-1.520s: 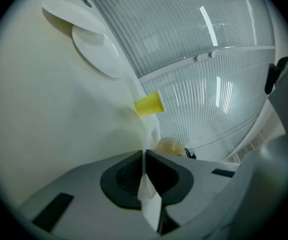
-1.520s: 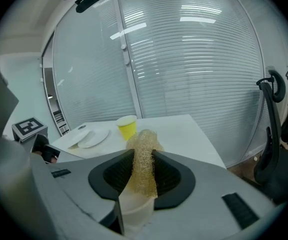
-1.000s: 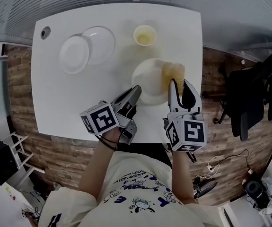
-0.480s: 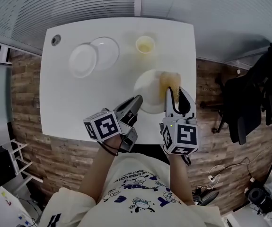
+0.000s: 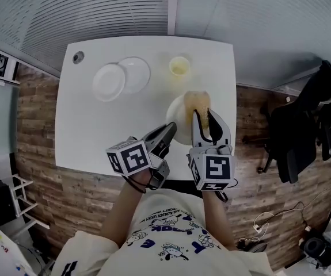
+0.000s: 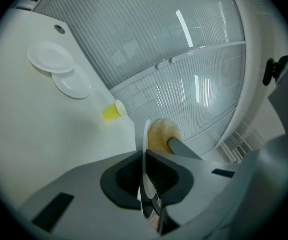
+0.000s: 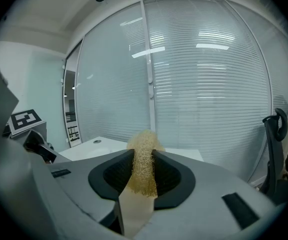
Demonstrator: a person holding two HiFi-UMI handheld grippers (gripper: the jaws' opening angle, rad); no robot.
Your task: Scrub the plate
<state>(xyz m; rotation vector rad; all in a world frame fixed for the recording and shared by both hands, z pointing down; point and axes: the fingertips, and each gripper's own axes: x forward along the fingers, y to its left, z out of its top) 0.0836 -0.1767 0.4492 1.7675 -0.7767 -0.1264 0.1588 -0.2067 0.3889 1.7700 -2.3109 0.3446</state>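
Slatted blinds wall a room with a plank floor, and a white counter (image 5: 96, 137) lies below the fingers. The head view shows the round plate (image 5: 178, 119) face-on, its near rim pinched by the left gripper (image 5: 166, 132). The left gripper view gives it only as a thin white edge clamped between the fingers. The right gripper (image 5: 206, 122) squeezes a tan fibrous scrubber (image 5: 198, 101) just right of the plate's far rim. Beyond the left fingers stand two spare plates (image 5: 110, 82) and, nearer, a yellow cup (image 5: 179, 66).
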